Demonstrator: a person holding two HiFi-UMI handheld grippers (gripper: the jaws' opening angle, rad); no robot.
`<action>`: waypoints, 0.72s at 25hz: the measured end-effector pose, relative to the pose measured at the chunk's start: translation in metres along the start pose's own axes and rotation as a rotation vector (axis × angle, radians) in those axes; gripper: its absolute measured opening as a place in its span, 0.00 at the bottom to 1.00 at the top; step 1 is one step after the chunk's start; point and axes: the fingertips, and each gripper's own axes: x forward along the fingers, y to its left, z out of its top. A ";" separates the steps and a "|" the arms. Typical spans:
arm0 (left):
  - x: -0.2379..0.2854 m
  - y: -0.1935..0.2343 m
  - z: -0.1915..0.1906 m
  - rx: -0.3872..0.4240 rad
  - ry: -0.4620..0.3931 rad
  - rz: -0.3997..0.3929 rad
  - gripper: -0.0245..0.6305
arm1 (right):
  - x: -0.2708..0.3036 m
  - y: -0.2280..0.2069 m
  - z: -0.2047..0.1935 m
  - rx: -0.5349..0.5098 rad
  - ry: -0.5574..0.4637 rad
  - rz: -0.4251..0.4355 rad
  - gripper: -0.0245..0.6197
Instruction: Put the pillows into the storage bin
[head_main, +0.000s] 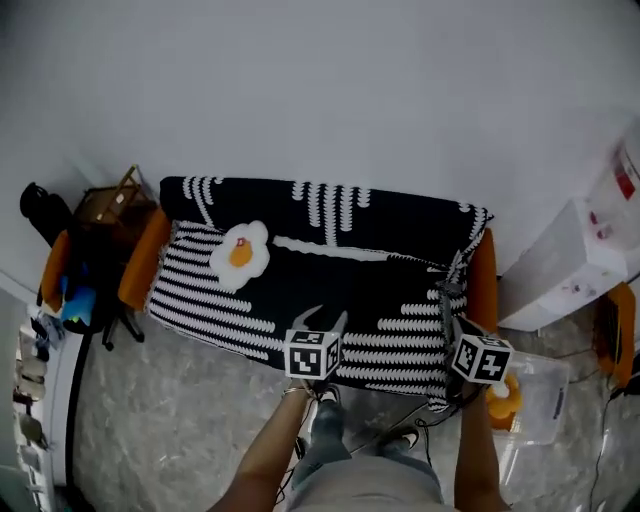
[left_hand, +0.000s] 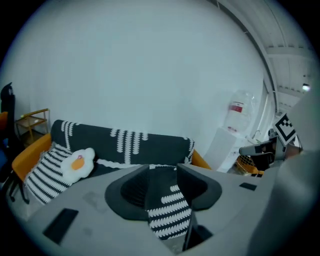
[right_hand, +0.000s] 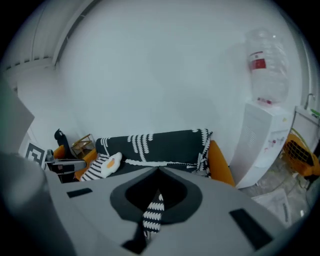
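A fried-egg pillow (head_main: 240, 252) (left_hand: 79, 162) (right_hand: 112, 163) lies at the left end of a sofa (head_main: 330, 270) draped in a black-and-white cover. It rests against a striped cushion (left_hand: 44, 177). A clear storage bin (head_main: 545, 395) stands on the floor right of the sofa, with something orange (head_main: 504, 400) in it. My left gripper (head_main: 322, 320) (left_hand: 162, 167) hangs over the sofa's front edge, jaws apart, nothing between them. My right gripper (head_main: 447, 288) (right_hand: 159, 170) is over the sofa's right end near the orange armrest (head_main: 484, 275), fingertips together, holding nothing that I can see.
A white water dispenser (head_main: 585, 265) (right_hand: 265, 145) stands right of the sofa, behind the bin. A small wooden side table (head_main: 108, 205) and dark gear (head_main: 45, 210) stand at the sofa's left. The person's legs and shoes (head_main: 325, 395) are on the floor in front.
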 end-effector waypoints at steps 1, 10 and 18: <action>-0.009 0.018 -0.002 -0.027 -0.008 0.033 0.30 | 0.008 0.014 0.004 -0.026 0.010 0.022 0.04; -0.057 0.166 -0.013 -0.178 -0.046 0.188 0.30 | 0.073 0.135 0.027 -0.152 0.060 0.112 0.04; -0.077 0.282 -0.007 -0.205 -0.030 0.256 0.30 | 0.143 0.233 0.043 -0.130 0.070 0.146 0.04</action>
